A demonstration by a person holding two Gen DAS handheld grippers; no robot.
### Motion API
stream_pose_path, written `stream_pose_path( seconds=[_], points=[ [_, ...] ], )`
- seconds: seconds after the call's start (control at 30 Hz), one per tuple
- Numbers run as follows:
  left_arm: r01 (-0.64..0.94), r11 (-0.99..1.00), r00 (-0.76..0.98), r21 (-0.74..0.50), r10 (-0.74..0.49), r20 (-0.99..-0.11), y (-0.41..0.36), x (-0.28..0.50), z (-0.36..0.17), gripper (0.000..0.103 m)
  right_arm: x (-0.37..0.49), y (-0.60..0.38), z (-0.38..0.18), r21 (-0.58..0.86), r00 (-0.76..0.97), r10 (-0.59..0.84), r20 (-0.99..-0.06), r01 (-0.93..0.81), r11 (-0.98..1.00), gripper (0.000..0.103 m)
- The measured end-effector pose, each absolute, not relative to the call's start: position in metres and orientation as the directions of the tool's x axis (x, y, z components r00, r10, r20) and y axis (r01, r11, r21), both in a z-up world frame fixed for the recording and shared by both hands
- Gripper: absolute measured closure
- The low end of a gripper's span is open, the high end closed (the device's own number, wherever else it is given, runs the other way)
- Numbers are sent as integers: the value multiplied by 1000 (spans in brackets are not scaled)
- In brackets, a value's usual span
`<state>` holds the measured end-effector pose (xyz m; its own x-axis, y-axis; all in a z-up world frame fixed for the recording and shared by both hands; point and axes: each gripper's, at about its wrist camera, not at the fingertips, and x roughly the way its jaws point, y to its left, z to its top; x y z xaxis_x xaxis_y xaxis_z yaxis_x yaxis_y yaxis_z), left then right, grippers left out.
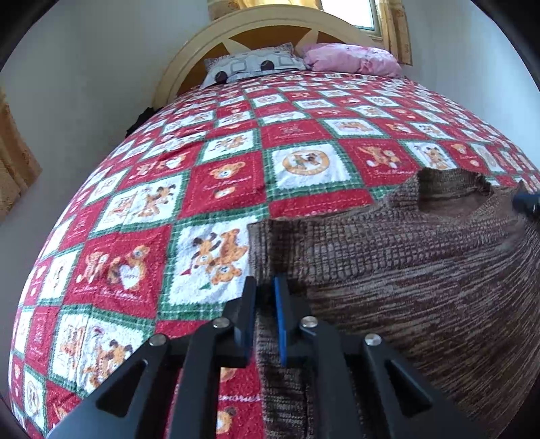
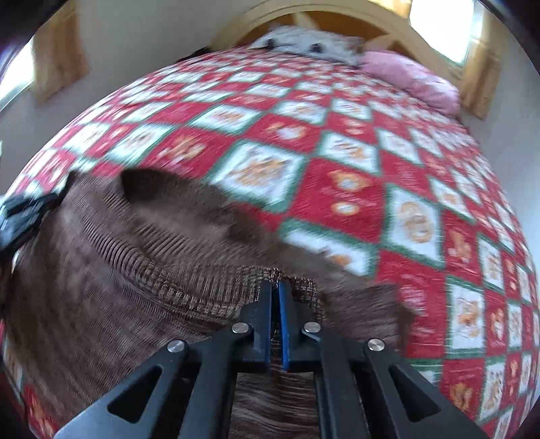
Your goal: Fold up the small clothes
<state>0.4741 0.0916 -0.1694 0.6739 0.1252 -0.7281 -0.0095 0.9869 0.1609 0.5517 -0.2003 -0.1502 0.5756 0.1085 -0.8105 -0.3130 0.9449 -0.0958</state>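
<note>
A brown knitted sweater [image 1: 405, 270] lies spread on the bed, its neck opening [image 1: 452, 196] toward the headboard. My left gripper [image 1: 266, 285] is shut on the sweater's left side edge, with the knit pinched between its pads. In the right wrist view, which is blurred, the sweater [image 2: 101, 270] fills the lower left, and my right gripper [image 2: 276, 285] is shut on a raised fold of its edge. Each gripper shows small in the other's view: the right gripper [image 1: 526, 202] by the shoulder, the left gripper [image 2: 20, 216] at the far left edge.
A red, white and green teddy-bear quilt [image 1: 168, 202] covers the whole bed. A patterned grey pillow [image 1: 249, 64] and a pink pillow [image 1: 351, 57] lean on the cream headboard [image 1: 189, 57]. White walls, yellow curtains [image 1: 13, 162] and a window [image 1: 351, 13] surround the bed.
</note>
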Motion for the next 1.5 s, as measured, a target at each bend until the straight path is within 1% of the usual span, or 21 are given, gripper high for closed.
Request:
stream_pose_path(
  seconds=[0.13, 0.2, 0.23, 0.27, 0.3, 0.4, 0.43, 0.5, 0.57, 0.63, 0.67, 0.7, 0.77, 0.83, 0.93, 0.97, 1.13, 1.23, 1.3, 1.37, 1.5],
  points=[
    [-22, 987, 676, 161, 133, -725, 94, 471, -170, 87, 558, -218, -147, -63, 592, 94, -800, -238, 969, 100],
    [-26, 986, 674, 166, 140, -725, 95, 471, -171, 86, 556, -222, -144, -19, 594, 136, -793, -247, 969, 91],
    [-26, 985, 674, 168, 141, -725, 95, 471, -171, 86, 556, -224, -144, 7, 588, 160, -793, -254, 967, 73],
    [-28, 985, 673, 171, 145, -725, 94, 471, -172, 85, 556, -230, -142, 35, 578, 182, -796, -256, 966, 49],
    [-32, 984, 674, 177, 152, -723, 94, 471, -172, 84, 557, -233, -141, 47, 577, 188, -795, -249, 967, 45],
    [-41, 985, 674, 168, 151, -724, 96, 472, -172, 79, 548, -257, -134, 77, 615, 183, -767, -195, 978, 45],
    [-51, 985, 673, 165, 156, -723, 98, 471, -172, 75, 546, -267, -133, 89, 618, 180, -765, -174, 981, 45],
    [-63, 986, 672, 154, 156, -724, 101, 471, -171, 72, 541, -282, -135, 107, 612, 173, -772, -143, 984, 49],
    [-69, 987, 672, 148, 155, -724, 102, 470, -171, 69, 540, -288, -144, 95, 582, 160, -797, -141, 985, 70],
    [-71, 986, 673, 151, 159, -723, 101, 470, -171, 69, 535, -289, -154, 70, 559, 142, -817, -148, 987, 76],
    [-71, 986, 673, 151, 159, -722, 101, 470, -171, 69, 533, -290, -159, 54, 553, 129, -823, -150, 987, 82],
    [-71, 986, 673, 148, 157, -723, 102, 470, -171, 69, 531, -291, -162, 18, 555, 90, -827, -134, 991, 83],
    [-69, 988, 675, 140, 149, -722, 102, 469, -170, 69, 529, -301, -165, -18, 569, 31, -822, -79, 997, 83],
    [-68, 991, 682, 118, 133, -720, 105, 464, -166, 69, 527, -313, -164, 32, 575, 56, -816, -52, 998, 83],
    [-56, 996, 687, 66, 87, -722, 107, 445, -156, 69, 515, -315, -157, 3, 601, 42, -798, -66, 998, 82],
    [-45, 997, 691, 63, 77, -718, 105, 437, -154, 66, 508, -316, -154, 6, 606, 48, -794, -71, 997, 82],
    [22, 994, 696, 103, 58, -716, 90, 387, -148, 63, 468, -321, -135, 107, 628, 148, -764, -102, 989, 82],
    [60, 993, 696, 100, 31, -718, 83, 363, -148, 54, 434, -309, -129, 129, 625, 210, -752, -172, 977, 82],
    [74, 991, 680, 109, 30, -732, 79, 355, -152, 53, 415, -298, -131, 123, 610, 236, -757, -221, 967, 82],
    [83, 988, 673, 131, 41, -738, 73, 349, -157, 53, 402, -288, -139, 110, 584, 243, -774, -253, 961, 69],
    [55, 992, 653, 117, 53, -756, 72, 346, -168, 52, 383, -284, -160, 23, 584, 160, -796, -234, 972, 66]
  ],
)
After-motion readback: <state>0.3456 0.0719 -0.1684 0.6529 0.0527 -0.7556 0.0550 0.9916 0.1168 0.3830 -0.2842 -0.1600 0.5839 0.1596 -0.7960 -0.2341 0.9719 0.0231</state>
